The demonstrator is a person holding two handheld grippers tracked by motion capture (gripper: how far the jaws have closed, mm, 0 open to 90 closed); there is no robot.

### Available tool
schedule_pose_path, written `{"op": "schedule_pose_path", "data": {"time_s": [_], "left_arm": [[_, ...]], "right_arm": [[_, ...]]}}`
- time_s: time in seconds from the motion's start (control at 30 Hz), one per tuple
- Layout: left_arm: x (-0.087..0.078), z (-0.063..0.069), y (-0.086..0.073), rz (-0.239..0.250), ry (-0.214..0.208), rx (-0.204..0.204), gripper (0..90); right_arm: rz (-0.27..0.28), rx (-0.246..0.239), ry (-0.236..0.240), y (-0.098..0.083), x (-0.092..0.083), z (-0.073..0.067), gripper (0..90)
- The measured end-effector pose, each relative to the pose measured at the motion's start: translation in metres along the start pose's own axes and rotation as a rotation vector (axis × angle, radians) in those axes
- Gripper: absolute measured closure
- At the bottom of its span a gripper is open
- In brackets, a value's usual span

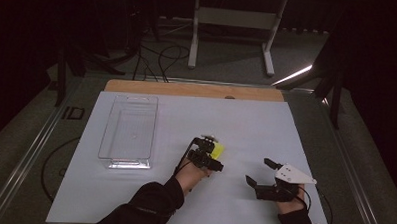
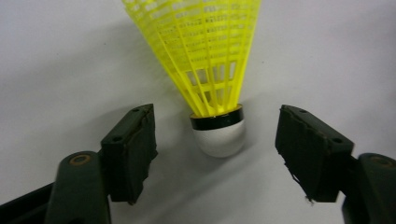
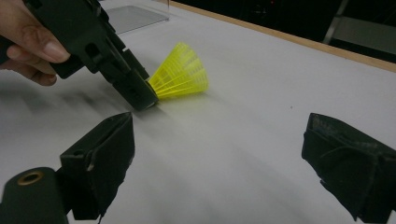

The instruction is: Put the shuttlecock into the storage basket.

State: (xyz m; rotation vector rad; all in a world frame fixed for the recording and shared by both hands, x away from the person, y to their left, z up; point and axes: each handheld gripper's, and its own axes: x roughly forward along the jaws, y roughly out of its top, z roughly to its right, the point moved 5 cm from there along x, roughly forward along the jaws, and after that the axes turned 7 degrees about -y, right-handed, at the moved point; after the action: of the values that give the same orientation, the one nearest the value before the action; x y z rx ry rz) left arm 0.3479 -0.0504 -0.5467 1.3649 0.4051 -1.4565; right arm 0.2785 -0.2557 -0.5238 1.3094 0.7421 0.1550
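A yellow plastic shuttlecock (image 1: 216,150) (image 2: 210,56) lies on its side on the white table sheet (image 1: 246,118), its white cork toward my left gripper (image 1: 211,154) (image 2: 217,135). The left gripper's jaws stand on either side of the cork with a gap on each side, pads not touching it. From the right gripper view, the left gripper (image 3: 140,95) angles down onto the shuttlecock (image 3: 182,77), a hand behind it. My right gripper (image 1: 259,171) (image 3: 219,135) rests to the right near the front edge, open, with nothing between its jaws.
A clear plastic bin (image 1: 128,132) stands on the sheet's left side. A wooden strip (image 1: 195,89) runs along the far edge. Beyond the table, a white stand's legs (image 1: 229,38) and cables lie on the dark floor.
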Motion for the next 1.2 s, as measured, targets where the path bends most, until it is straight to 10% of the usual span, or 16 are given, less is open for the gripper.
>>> {"op": "schedule_pose_path", "data": {"time_s": [0.67, 1.2], "left_arm": [[0.0019, -0.0048, -0.0017, -0.009, 0.012, 0.071, 60.9], [-0.0021, -0.0090, -0.0024, -0.086, -0.113, 0.213, 64.8]], "right_arm": [[-0.005, 0.000, -0.006, -0.0006, 0.0009, 0.0002, 9.6], [-0.006, 0.001, -0.011, -0.0007, 0.0008, 0.0008, 9.6]]}}
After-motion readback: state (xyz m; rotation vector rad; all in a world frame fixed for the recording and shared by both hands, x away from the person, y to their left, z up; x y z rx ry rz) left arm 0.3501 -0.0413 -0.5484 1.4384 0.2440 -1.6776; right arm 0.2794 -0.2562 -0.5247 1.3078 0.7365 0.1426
